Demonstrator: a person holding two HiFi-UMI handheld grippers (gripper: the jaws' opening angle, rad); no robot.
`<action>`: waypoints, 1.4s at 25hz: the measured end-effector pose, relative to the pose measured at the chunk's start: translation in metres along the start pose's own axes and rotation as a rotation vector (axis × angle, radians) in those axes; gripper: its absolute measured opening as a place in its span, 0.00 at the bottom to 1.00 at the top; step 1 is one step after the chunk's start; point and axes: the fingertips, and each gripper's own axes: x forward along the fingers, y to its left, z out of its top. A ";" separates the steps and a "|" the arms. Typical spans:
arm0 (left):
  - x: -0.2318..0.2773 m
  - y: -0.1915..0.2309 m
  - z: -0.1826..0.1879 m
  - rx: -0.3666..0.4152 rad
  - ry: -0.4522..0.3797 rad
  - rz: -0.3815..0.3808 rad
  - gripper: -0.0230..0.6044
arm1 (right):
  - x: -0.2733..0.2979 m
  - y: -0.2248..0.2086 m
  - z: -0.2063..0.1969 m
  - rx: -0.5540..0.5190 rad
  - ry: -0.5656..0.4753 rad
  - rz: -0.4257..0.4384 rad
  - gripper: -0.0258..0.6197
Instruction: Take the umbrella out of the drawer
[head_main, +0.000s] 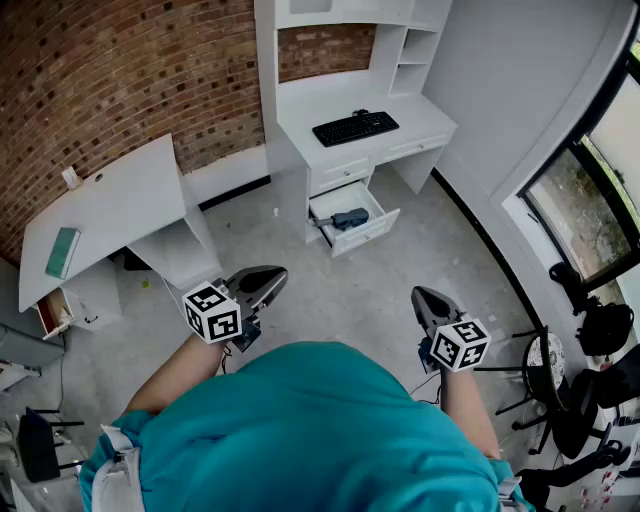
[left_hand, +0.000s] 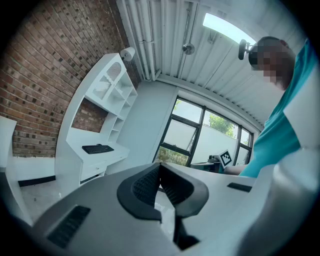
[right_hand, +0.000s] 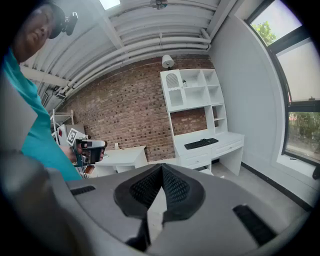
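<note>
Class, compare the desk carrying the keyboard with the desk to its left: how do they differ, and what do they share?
The keyboard desk has shelves rising above it; the left desk has none. The keyboard desk bears a black keyboard; the left desk bears a flat green item. Both are white and stand against the brick wall.

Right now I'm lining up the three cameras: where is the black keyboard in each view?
Head view: keyboard top centre, on the white desk.
Left gripper view: keyboard at middle left, on that desk.
Right gripper view: keyboard right of centre, on that desk.
Shared landmark: the brick wall behind.
</note>
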 end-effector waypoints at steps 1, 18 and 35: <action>0.001 -0.003 0.000 0.001 -0.001 0.000 0.06 | -0.002 -0.001 0.000 -0.002 -0.002 0.002 0.07; 0.031 -0.059 -0.017 -0.001 -0.014 0.022 0.06 | -0.053 -0.025 -0.010 0.005 -0.014 0.051 0.07; 0.042 -0.050 -0.025 -0.015 -0.001 0.071 0.06 | -0.038 -0.047 -0.030 0.058 -0.001 0.111 0.07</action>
